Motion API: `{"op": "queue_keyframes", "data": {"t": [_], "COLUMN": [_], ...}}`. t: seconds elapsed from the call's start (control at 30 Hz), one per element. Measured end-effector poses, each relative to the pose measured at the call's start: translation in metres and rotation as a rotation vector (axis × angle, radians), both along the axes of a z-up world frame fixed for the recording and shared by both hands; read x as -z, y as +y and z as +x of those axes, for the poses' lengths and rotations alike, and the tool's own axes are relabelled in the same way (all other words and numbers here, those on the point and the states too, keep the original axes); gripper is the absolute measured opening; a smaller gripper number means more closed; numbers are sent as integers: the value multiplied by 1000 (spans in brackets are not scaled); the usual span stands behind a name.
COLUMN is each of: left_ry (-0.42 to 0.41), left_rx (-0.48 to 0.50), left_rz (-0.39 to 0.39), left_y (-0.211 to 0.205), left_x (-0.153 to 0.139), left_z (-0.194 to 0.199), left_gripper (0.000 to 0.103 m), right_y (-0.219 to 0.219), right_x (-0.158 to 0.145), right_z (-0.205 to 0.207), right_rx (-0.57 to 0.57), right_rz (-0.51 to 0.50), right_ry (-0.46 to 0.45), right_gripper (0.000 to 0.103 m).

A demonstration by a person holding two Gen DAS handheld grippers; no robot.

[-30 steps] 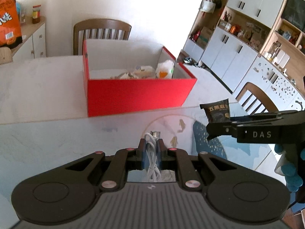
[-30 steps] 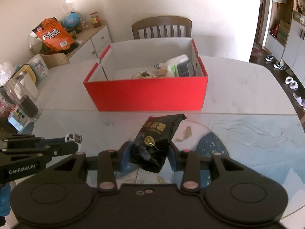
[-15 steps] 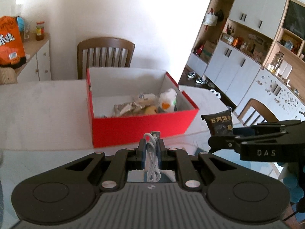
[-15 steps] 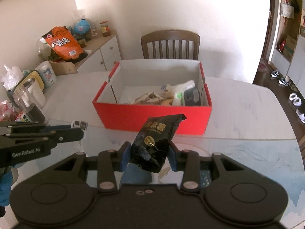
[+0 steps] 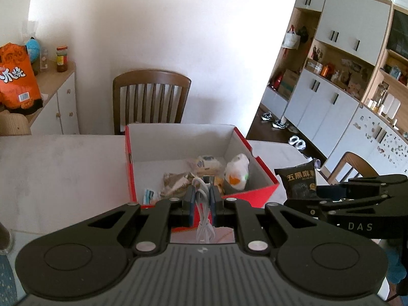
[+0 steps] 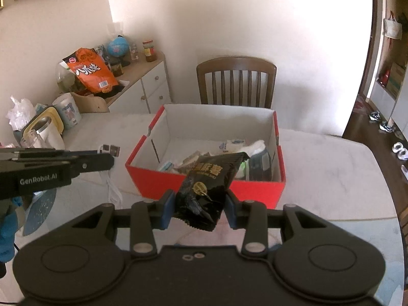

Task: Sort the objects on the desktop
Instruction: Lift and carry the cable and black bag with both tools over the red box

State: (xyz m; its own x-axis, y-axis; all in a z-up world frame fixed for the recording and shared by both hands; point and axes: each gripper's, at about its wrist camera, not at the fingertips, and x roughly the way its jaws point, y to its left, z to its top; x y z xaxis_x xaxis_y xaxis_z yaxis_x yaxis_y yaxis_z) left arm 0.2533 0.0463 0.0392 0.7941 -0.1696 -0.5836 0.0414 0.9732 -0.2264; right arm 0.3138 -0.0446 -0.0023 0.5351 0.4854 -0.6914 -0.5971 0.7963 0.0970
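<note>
White cable (image 5: 202, 205) is being pinched by left tool (image 5: 202, 199); black snack packet (image 6: 207, 186) is being pinched by right tool (image 6: 200, 210), near red box (image 6: 204, 183).

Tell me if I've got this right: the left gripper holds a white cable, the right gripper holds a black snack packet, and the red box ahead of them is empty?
Not quite: the red box is not empty. The right wrist view shows packets and wrappers already lying inside it. The rest stands: the left gripper is shut on the white cable, and the right gripper is shut on the black snack packet.
</note>
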Motion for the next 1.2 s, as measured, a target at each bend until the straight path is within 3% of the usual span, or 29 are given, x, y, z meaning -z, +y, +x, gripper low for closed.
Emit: {"op": "queue_keyframes", "data": {"t": [0.6, 1.2], "left_ry": [16, 120], "left_rx": [-22, -25], "left_rz": [-10, 49], "left_y": [11, 25], "left_x": [0, 34], "left_z": [67, 122], "left_gripper": [11, 11], "right_y": [15, 49], "right_x": [4, 37], "right_z": [51, 92], "right_rx": [-16, -29], "right_rz": [15, -9], "right_ry": [2, 46], "right_gripper": [39, 39]}}
